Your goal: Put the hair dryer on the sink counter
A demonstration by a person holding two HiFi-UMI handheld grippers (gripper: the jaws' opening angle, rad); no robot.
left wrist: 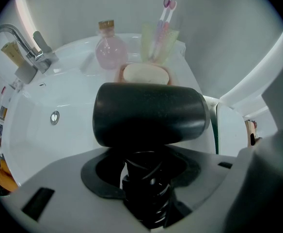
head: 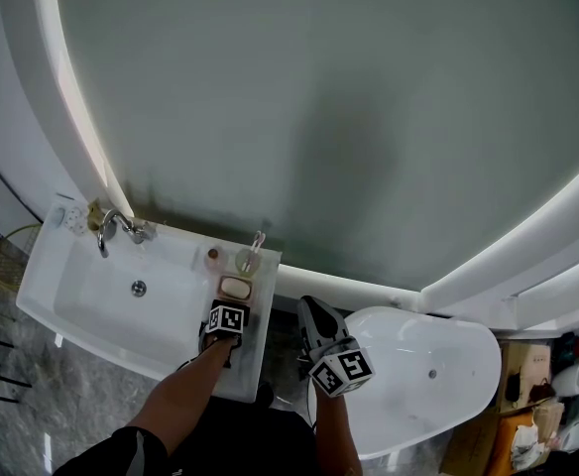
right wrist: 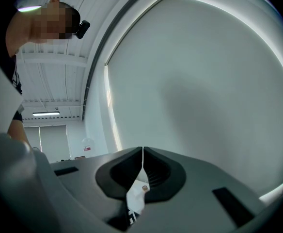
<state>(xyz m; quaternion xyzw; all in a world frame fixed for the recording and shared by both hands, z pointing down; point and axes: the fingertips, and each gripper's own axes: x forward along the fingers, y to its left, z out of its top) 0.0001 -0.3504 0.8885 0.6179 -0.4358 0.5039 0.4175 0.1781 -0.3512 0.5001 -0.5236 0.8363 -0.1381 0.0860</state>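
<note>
Likely rigid, slick and barrel-heavy, the matte black plastic hair dryer point(left wrist: 149, 113) is clamped by its handle in the left gripper point(left wrist: 146, 178); jaws of the right gripper point(right wrist: 142, 160) meet.

Your grey left claw point(head: 227, 330), topped by its marker cube, points straight down from your outstretched bare left forearm point(head: 185, 390). Its jaws are clamped wide on the handle of the black hair dryer point(left wrist: 149, 114). Your right claw point(head: 312, 313) points level, jaws pressed together and empty.

right gripper point(right wrist: 142, 150) jaws together, facing grey wall point(right wrist: 204, 81); person point(right wrist: 8, 76) upper left.
</note>
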